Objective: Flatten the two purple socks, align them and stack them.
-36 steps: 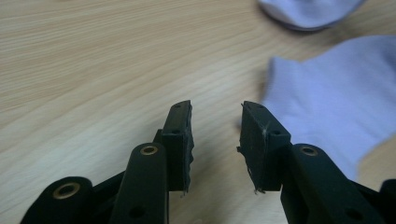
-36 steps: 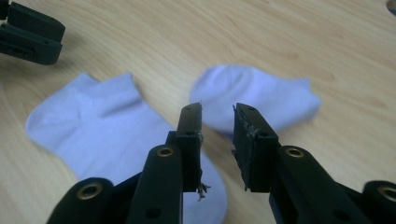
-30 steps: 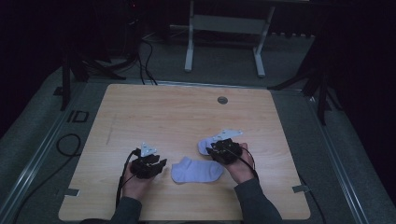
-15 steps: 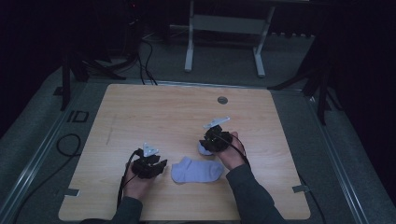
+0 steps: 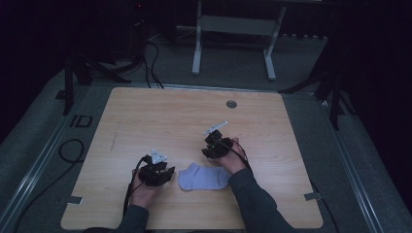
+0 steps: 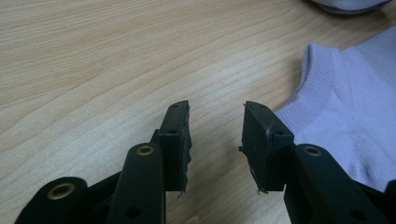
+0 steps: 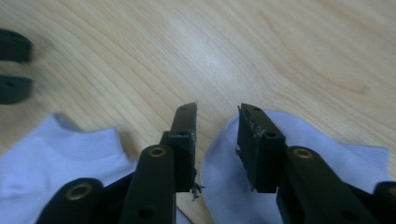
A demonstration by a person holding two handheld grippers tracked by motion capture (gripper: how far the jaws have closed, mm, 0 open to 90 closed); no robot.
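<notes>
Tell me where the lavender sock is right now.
In the high view the lavender sock lies flat near the table's front edge, between the left tool and the right tool.

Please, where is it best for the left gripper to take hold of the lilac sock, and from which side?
Probably the ribbed cuff. The sock lies flat on the table, and its cuff end is nearest the open left gripper. Come low from that side and pinch the cuff's raised edge.

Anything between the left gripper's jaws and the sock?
No: in the left gripper view the open left gripper has bare table between its jaws, and the sock lies right beside one jaw.
</notes>
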